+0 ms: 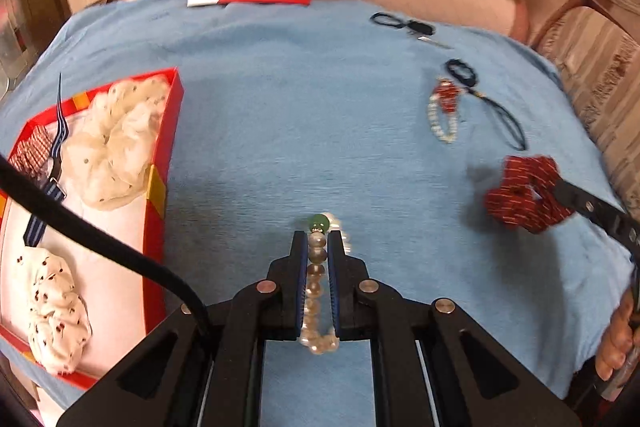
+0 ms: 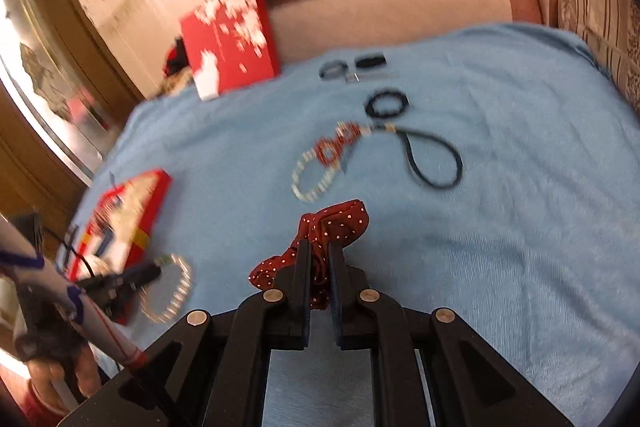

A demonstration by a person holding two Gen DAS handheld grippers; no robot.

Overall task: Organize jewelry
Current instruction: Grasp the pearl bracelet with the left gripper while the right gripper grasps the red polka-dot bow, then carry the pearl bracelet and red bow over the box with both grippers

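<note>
Blue cloth [image 1: 320,107] covers surface. Red box [image 1: 170,155] at cloth's left edge, scrunchies already inside, likely collection point. Right gripper [image 2: 320,247] clenched on red scrunchie [image 2: 340,223], right of box. Left gripper [image 1: 318,237] grasping pearl bracelet [image 1: 316,291] just right of box, probably headed in.

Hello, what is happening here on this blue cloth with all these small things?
A person is sorting jewelry and hair accessories with two handheld grippers. The left gripper has its jaws shut on a pearl bracelet with a green bead. The right gripper is shut on a dark red scrunchie. The open red box at the left already holds two white scrunchies. A beaded bracelet and black hair ties lie on the blue cloth.
</note>
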